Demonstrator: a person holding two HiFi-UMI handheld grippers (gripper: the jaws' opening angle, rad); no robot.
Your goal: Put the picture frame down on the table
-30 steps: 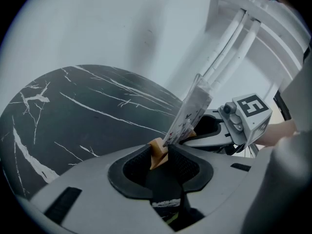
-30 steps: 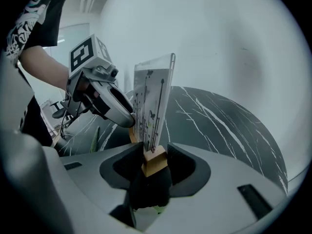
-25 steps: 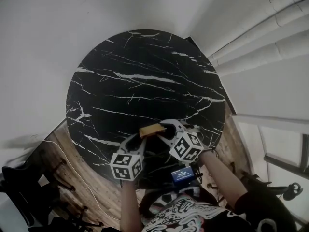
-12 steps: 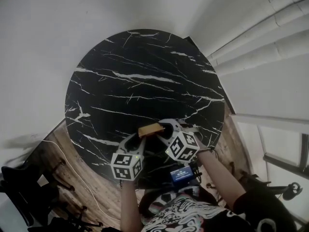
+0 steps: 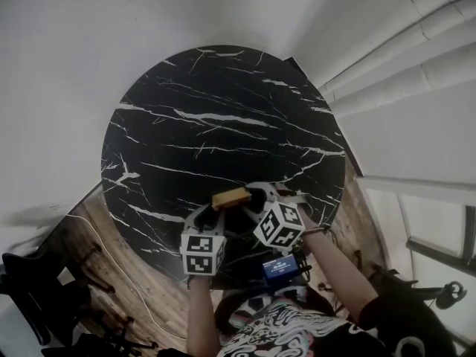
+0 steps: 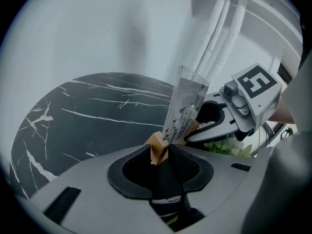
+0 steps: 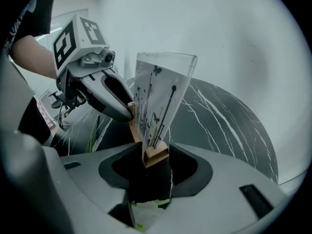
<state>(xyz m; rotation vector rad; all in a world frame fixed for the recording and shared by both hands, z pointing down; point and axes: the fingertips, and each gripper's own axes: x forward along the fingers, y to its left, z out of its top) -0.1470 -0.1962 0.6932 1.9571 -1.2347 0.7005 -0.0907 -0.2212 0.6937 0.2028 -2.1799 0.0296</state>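
Observation:
The picture frame is a clear pane with a botanical print [image 7: 158,99] set in a light wooden base [image 5: 231,197]. It hangs upright above the near edge of the round black marble table [image 5: 216,117]. My left gripper [image 5: 214,207] is shut on one end of the wooden base [image 6: 157,149]. At the opposite end of the base [image 7: 155,154], my right gripper [image 5: 251,201] is shut on the wood. In the left gripper view the pane [image 6: 186,108] is seen edge-on, with the right gripper [image 6: 195,130] behind it.
The table stands on a wooden floor [image 5: 111,244] by a white wall. Black chair parts [image 5: 30,288] lie at the lower left. White pipes [image 5: 401,43] run along the right. A small blue-lit device [image 5: 280,268] sits at the person's waist.
The left gripper's marker cube has shifted slightly right and turned. The frame stays held between both grippers at nearly the same spot above the table's near edge.

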